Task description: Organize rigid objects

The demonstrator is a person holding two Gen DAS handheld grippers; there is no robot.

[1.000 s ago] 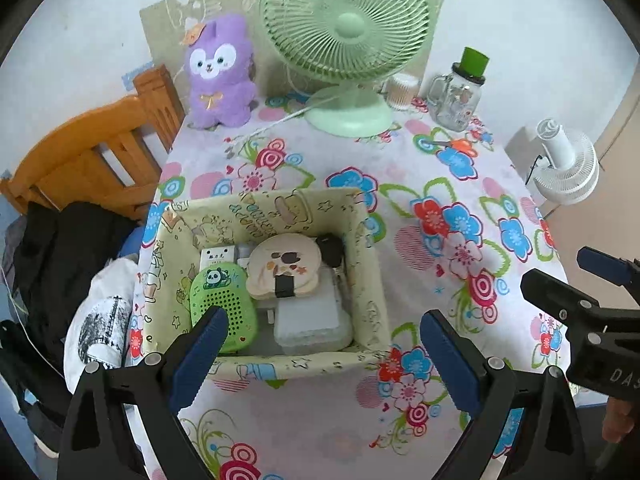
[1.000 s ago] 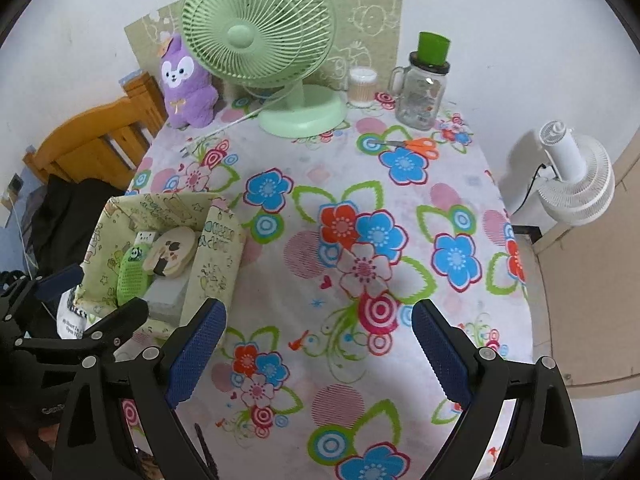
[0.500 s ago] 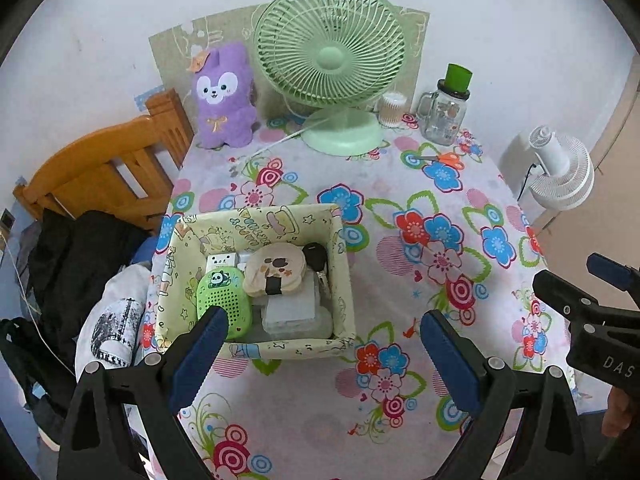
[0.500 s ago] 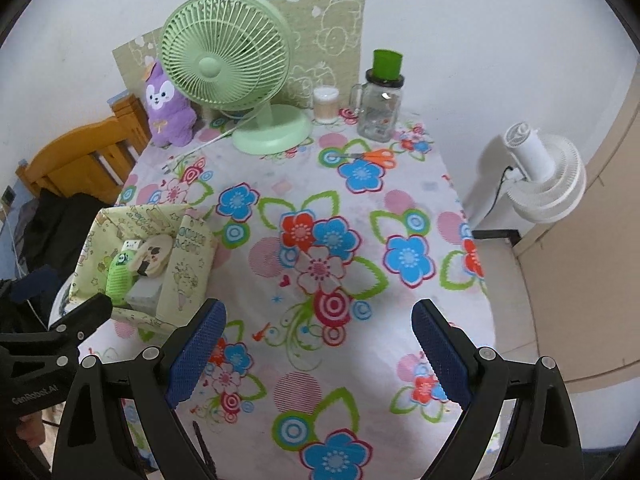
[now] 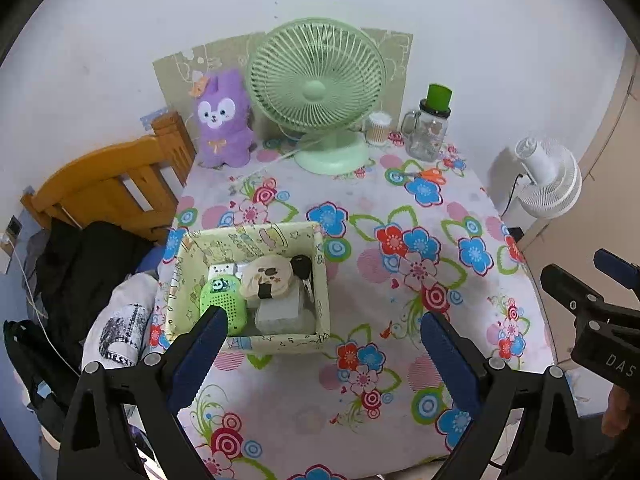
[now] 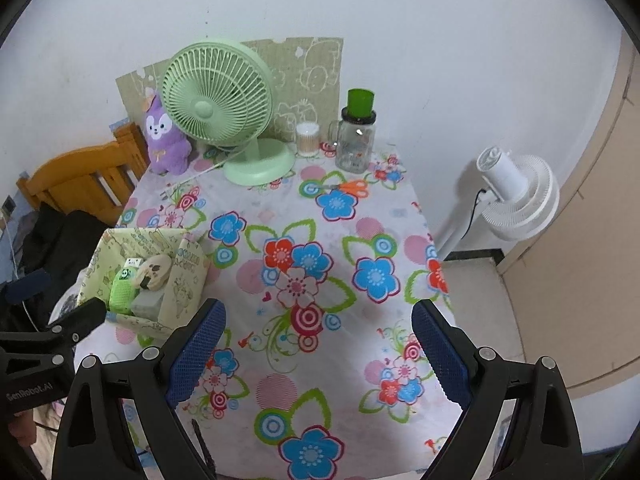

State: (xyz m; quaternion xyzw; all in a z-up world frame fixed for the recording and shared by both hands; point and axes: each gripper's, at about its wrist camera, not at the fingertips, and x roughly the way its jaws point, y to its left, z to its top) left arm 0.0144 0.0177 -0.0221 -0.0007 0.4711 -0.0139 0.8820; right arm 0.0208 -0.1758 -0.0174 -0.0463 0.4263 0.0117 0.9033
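A: Where do the rigid things sit relative to each claw?

B: They lie together inside the fabric bin (image 5: 320,276), which stands on the flowered tabletop (image 5: 400,300) toward its left edge. In it are a green panda gadget (image 5: 222,300), a beige round case with dark patches (image 5: 268,278), a white plug block (image 5: 222,270), a black key fob (image 5: 301,267) and a pale box (image 5: 278,314) under the case. What the pale box is cannot be told from here.

A: And the left claw?

B: The left claw (image 5: 324,354) hangs above the tabletop just on the near side of the bin, jaws wide, nothing between them. One blue pad crosses the bin's near left corner in the view, over the green gadget, but whether it stands clear of it is hard to judge.

A: The right one?

B: The right claw (image 6: 320,352) is also spread wide and empty, over bare cloth to the right of the bin (image 6: 184,280), well apart from it.

A: Anything beyond the bin?

B: Against the wall behind it stand a green desk fan (image 5: 320,100), a purple plush (image 5: 224,124) to the fan's left, and a glass jar with a green lid (image 5: 430,132) to its right. Orange-handled scissors (image 5: 430,174) lie in front of the jar.
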